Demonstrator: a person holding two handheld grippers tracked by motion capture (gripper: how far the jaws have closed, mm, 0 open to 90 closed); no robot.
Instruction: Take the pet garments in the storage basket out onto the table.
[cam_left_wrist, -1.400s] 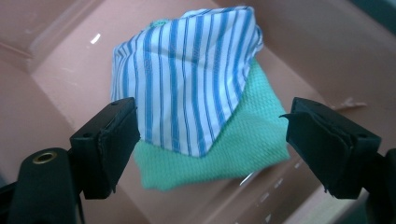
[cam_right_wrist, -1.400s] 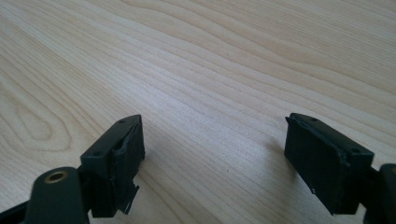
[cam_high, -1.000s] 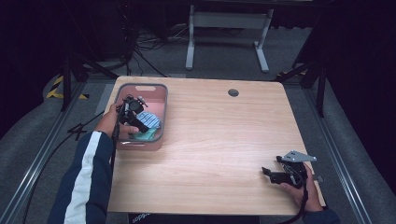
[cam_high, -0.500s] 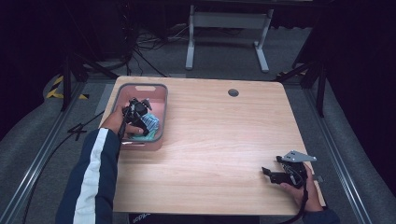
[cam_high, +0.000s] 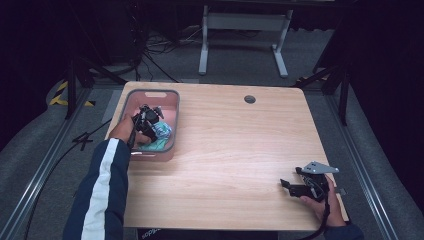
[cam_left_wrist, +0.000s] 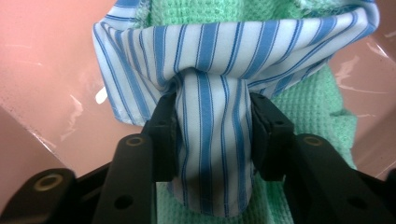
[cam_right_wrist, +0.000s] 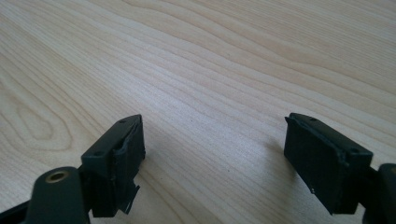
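A blue-and-white striped cloth (cam_left_wrist: 219, 70) lies on a green waffle-weave cloth (cam_left_wrist: 317, 107) inside a pink bin (cam_high: 170, 102) at the table's left. My left gripper (cam_left_wrist: 212, 123) is shut on a bunched fold of the striped cloth; in the high view that gripper (cam_high: 150, 119) sits inside the bin with the striped cloth (cam_high: 164, 130) beside it. My right gripper (cam_high: 292, 186) rests at the table's front right corner. In the right gripper view its jaws (cam_right_wrist: 212, 154) stand wide apart over bare wood with nothing between them.
The wooden table (cam_high: 240, 150) has a round cable hole (cam_high: 249, 99) near its far edge. A metal stand (cam_high: 240, 30) and cables lie on the floor beyond the table. Floor rails run along both sides.
My left gripper has shifted slightly right and toward the near side within the bin, with the striped cloth in it. The right gripper has stayed still.
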